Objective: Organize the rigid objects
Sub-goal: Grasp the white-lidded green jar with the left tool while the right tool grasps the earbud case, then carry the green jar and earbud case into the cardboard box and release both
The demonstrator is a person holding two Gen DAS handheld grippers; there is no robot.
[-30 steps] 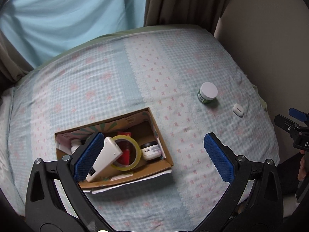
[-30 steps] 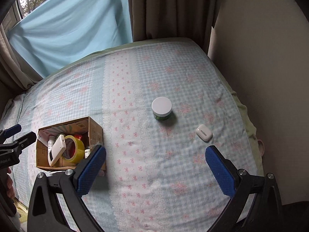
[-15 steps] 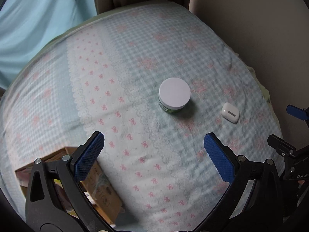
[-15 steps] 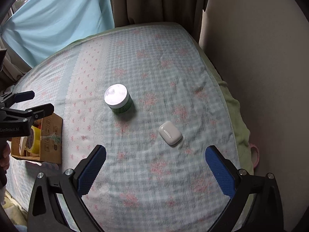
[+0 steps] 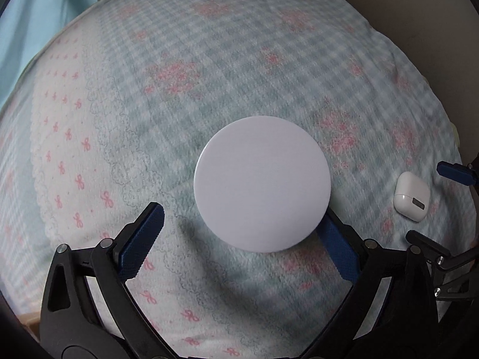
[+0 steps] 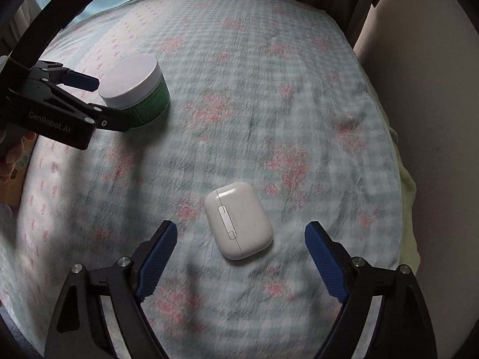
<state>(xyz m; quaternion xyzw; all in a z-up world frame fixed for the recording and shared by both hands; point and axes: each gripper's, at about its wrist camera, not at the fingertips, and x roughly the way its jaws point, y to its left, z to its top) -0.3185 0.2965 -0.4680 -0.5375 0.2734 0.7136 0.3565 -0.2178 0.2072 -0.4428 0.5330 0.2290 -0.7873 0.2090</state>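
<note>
Left gripper (image 5: 239, 233) is right over the white-lidded jar (image 5: 262, 183), jaws wide apart and just easing inward, one finger on each side of the jar, no squeeze visible. The jar fills the centre of the left wrist view and stands upright on the checked bedspread (image 5: 209, 59). In the right wrist view, the right gripper (image 6: 241, 240) straddles the white earbud case (image 6: 238, 220) at lower centre, jaws also narrowing but clear of it. The jar's green label shows at upper left, the case well apart from it.
</note>
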